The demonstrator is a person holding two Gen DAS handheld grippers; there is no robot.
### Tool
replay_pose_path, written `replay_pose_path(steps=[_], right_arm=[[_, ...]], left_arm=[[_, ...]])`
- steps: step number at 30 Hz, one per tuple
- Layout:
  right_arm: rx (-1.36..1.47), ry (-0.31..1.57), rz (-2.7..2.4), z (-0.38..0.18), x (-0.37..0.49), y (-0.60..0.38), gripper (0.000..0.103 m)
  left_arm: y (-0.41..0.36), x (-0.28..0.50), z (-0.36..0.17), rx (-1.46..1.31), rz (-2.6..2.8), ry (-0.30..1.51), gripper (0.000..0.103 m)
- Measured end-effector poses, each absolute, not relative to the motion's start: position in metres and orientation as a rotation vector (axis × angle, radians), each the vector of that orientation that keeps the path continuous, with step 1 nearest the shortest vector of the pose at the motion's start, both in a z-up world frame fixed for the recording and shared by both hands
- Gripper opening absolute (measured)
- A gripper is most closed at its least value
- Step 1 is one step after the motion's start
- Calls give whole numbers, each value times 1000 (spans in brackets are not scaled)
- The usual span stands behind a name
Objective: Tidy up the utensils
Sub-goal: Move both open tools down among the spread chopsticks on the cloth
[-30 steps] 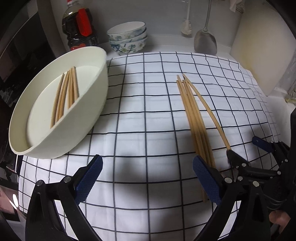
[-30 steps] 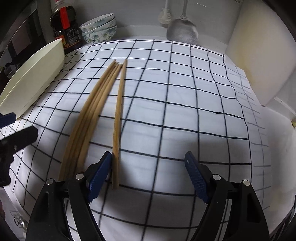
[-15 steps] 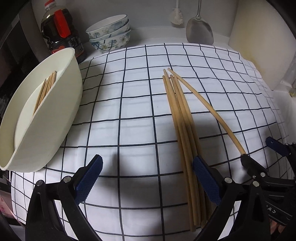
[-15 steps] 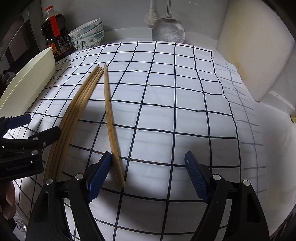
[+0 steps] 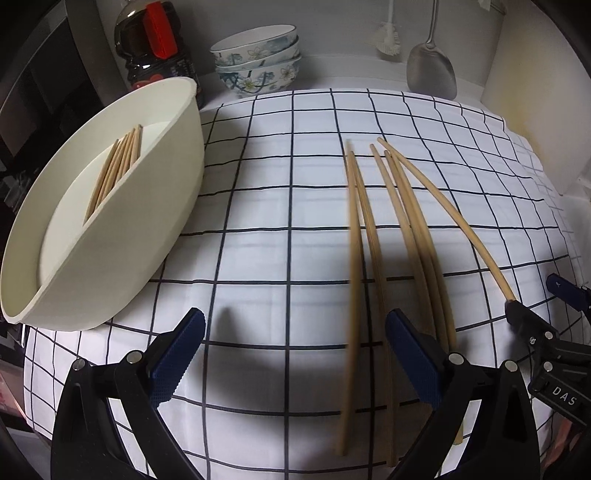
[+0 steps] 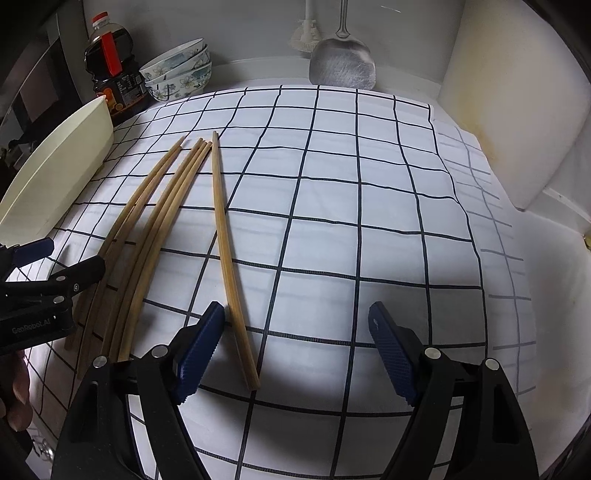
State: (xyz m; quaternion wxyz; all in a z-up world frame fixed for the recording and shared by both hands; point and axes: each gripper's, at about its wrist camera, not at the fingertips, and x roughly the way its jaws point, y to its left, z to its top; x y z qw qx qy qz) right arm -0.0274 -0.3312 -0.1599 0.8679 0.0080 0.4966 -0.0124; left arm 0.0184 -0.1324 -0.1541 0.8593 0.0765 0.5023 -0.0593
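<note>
Several wooden chopsticks (image 5: 406, 236) lie loose on the checked cloth (image 5: 280, 206); they show in the right wrist view (image 6: 147, 236) too. One chopstick (image 6: 227, 254) lies apart to the right, its near end between my right gripper's jaws. More chopsticks (image 5: 116, 166) lie in the cream oval tub (image 5: 110, 236) at the left. My left gripper (image 5: 295, 354) is open, two chopsticks between its jaws, its right finger over the others. My right gripper (image 6: 297, 350) is open and empty; it also shows in the left wrist view (image 5: 532, 302).
A dark sauce bottle (image 5: 155, 44) and stacked floral bowls (image 5: 258, 59) stand at the back left. A metal spatula (image 5: 432, 70) and a brush (image 5: 386, 33) hang at the back wall. A pale board (image 6: 517, 110) leans at the right.
The chopstick bundle has spread apart, two sticks now lying left of the rest. The single chopstick's near end has swung rightward between the right jaws. Both grippers remain open.
</note>
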Motion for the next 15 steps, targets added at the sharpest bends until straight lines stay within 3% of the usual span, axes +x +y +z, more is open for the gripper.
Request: replay_pose_path(steps=[15], right_arm=[[19, 1018, -2, -159, -15, -325, 76]], left_arm=[[-111, 18, -151, 126, -64, 1013, 96]])
